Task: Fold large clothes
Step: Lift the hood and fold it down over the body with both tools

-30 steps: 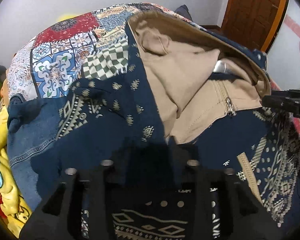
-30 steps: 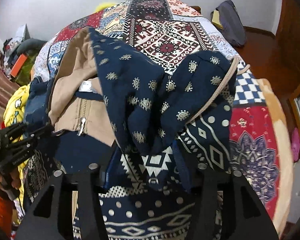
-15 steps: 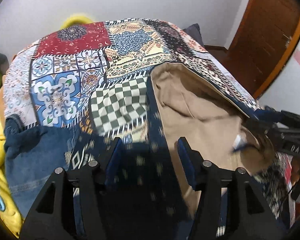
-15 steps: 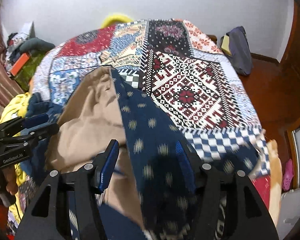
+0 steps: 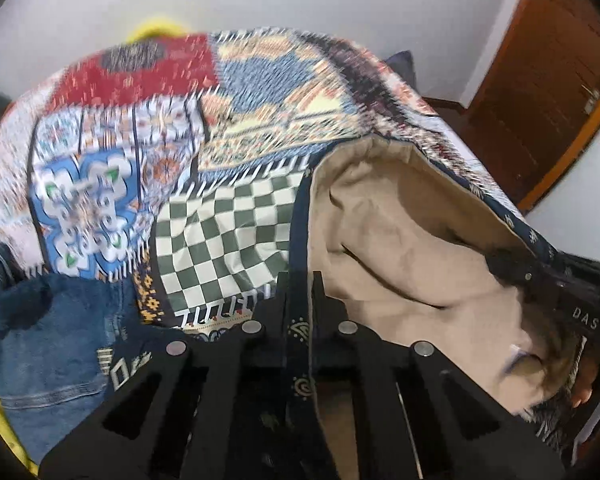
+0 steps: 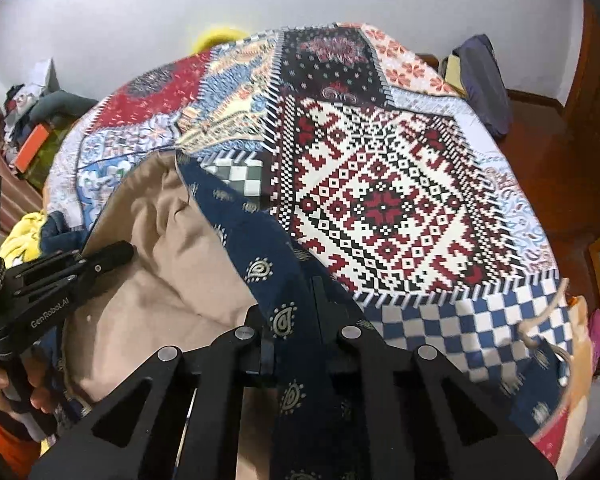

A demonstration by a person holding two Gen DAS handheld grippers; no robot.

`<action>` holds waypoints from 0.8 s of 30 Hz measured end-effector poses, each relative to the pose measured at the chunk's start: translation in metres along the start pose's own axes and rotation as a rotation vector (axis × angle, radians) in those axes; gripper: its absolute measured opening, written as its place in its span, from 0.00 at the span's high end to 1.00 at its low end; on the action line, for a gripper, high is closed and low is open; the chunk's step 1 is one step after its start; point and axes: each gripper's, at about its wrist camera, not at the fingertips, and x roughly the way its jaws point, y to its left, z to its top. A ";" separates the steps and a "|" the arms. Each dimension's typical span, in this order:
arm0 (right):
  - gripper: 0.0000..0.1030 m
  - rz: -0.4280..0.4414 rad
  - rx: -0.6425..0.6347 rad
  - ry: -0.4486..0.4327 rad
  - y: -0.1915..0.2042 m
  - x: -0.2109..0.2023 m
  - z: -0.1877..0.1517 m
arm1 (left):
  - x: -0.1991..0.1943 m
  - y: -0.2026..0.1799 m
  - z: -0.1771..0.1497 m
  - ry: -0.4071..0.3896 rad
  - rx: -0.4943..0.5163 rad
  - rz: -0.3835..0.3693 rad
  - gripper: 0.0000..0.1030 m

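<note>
A large navy patterned garment with a tan lining [image 5: 400, 240] is lifted above the patchwork bed cover [image 5: 148, 128]. My left gripper [image 5: 300, 280] is shut on its navy hem, which runs between the jaws. My right gripper [image 6: 288, 292] is shut on the navy edge [image 6: 260, 268] of the same garment. The garment hangs open between them, tan lining [image 6: 156, 280] showing. Each gripper appears in the other's view: the right gripper [image 5: 560, 292] at the far right, the left gripper [image 6: 72, 272] at the left.
Blue jeans [image 5: 48, 340] and a yellow cloth [image 6: 24, 236] lie at the bed's left edge. A dark bag [image 6: 484, 80] sits on the floor at the back right. A wooden door [image 5: 540, 80] stands to the right. The bed cover [image 6: 380, 184] spreads ahead.
Both grippers have shut on the garment's edges and lifted it. The heap that lay on the bed now hangs open between them, and more of the bed cover shows.
</note>
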 end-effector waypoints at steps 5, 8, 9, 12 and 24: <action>0.92 0.060 -0.037 -0.065 0.010 -0.059 -0.018 | -0.071 -0.035 -0.013 -0.086 0.122 -0.044 0.94; 0.93 0.106 -0.040 -0.094 0.013 -0.096 -0.035 | -0.110 -0.054 -0.028 -0.115 0.176 -0.074 0.94; 0.93 0.112 -0.042 -0.098 0.015 -0.104 -0.040 | -0.120 -0.058 -0.034 -0.118 0.184 -0.087 0.94; 0.93 0.143 -0.048 -0.110 0.018 -0.132 -0.063 | -0.140 -0.069 -0.053 -0.104 0.204 -0.125 0.94; 0.89 0.170 -0.032 0.035 0.022 -0.129 -0.151 | -0.147 -0.083 -0.152 0.065 0.231 -0.123 0.90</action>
